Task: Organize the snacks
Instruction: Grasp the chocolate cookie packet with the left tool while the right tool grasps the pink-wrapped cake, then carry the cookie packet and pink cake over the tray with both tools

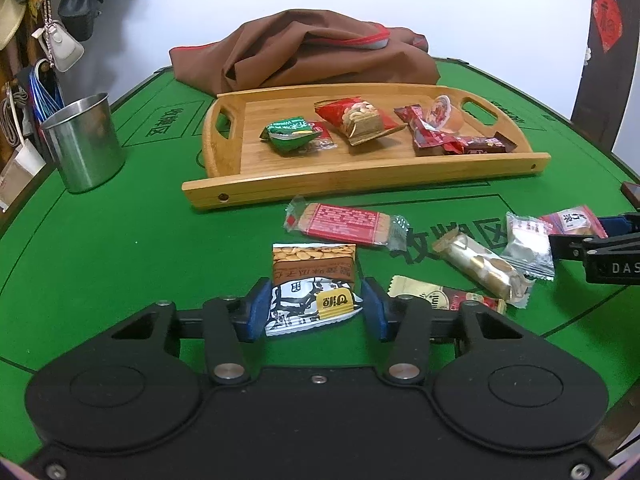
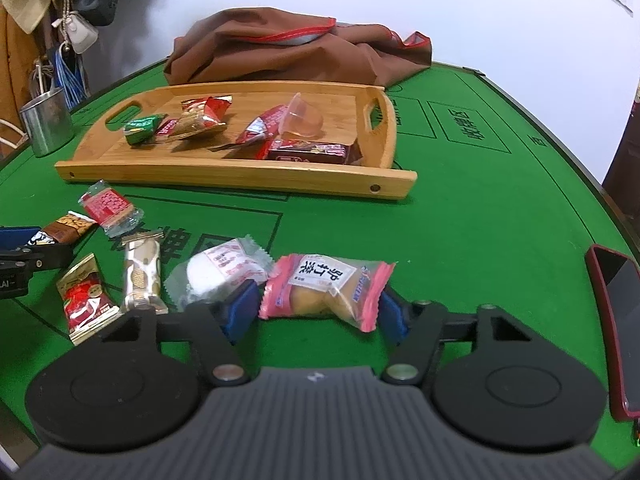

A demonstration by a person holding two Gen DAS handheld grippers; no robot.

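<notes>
While left gripper (image 1: 314, 306) pinches peanut packet (image 1: 314, 280), right gripper (image 2: 316, 310) brackets pink pastry (image 2: 326, 288).

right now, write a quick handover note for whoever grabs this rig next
Left gripper: jaws around the peanut pack on the table, pads about touching.
Right gripper: jaws straddle the pink pack, gap still visible.
Done: several snacks sit in the tray.
Left: these two, plus the red wafer, gold pack, white pack and red-gold sachet, all still on the table.
</notes>
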